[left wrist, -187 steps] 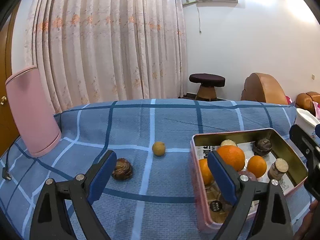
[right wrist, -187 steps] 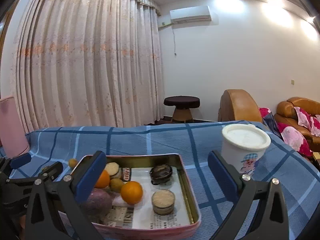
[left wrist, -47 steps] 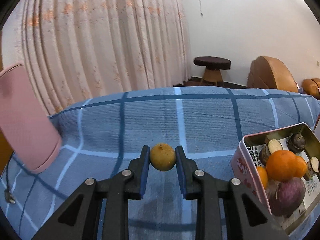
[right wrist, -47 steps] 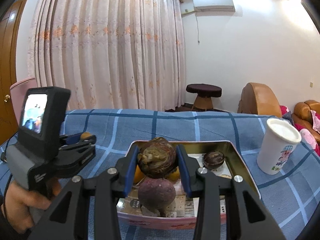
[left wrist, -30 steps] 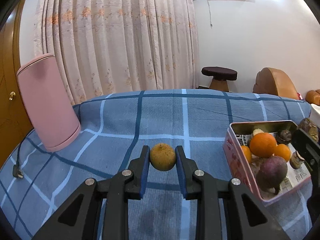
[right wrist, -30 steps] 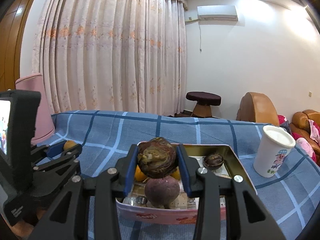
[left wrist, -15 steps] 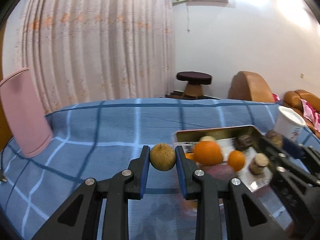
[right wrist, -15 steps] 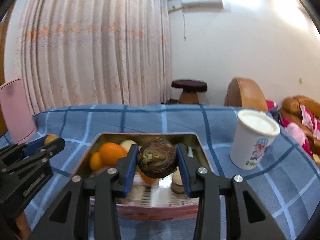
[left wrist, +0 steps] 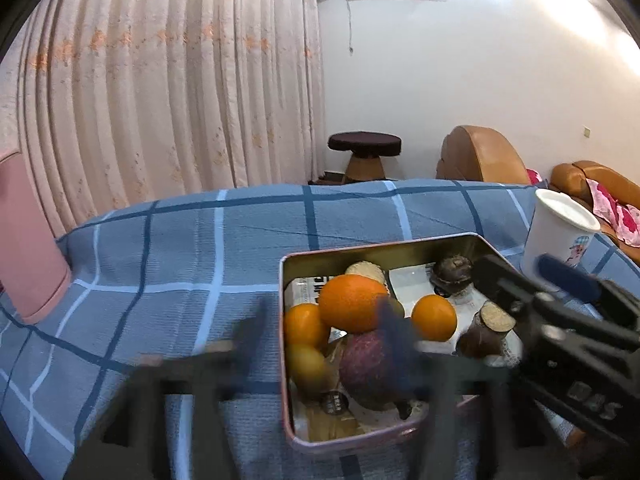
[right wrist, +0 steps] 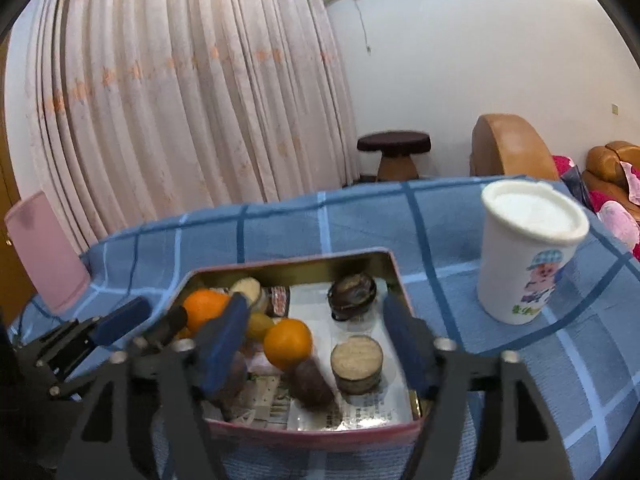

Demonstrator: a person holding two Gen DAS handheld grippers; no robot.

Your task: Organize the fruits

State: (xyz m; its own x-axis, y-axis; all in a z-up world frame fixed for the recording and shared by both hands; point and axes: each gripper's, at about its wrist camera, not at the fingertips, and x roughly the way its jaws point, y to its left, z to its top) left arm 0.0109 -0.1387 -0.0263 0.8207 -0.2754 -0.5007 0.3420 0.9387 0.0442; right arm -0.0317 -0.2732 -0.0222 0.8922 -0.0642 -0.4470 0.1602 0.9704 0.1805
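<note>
Right wrist only: brown fruit [right wrist: 311,381]

Left gripper [left wrist: 320,340] motion-blurred, jaws indistinct; purple fruit [left wrist: 372,364] partly hidden behind it.

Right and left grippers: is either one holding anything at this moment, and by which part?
Nothing is held. The right gripper has its jaws spread wide and empty over the tin. The left gripper, though motion-blurred, also shows jaws apart with no fruit between them.

A blue plaid-covered bed [left wrist: 224,240] carried a fruit-filled pink tin [right wrist: 320,438], a lidded white paper cup [right wrist: 524,256] right of it, and a pink cylinder [left wrist: 28,240] far left.
</note>
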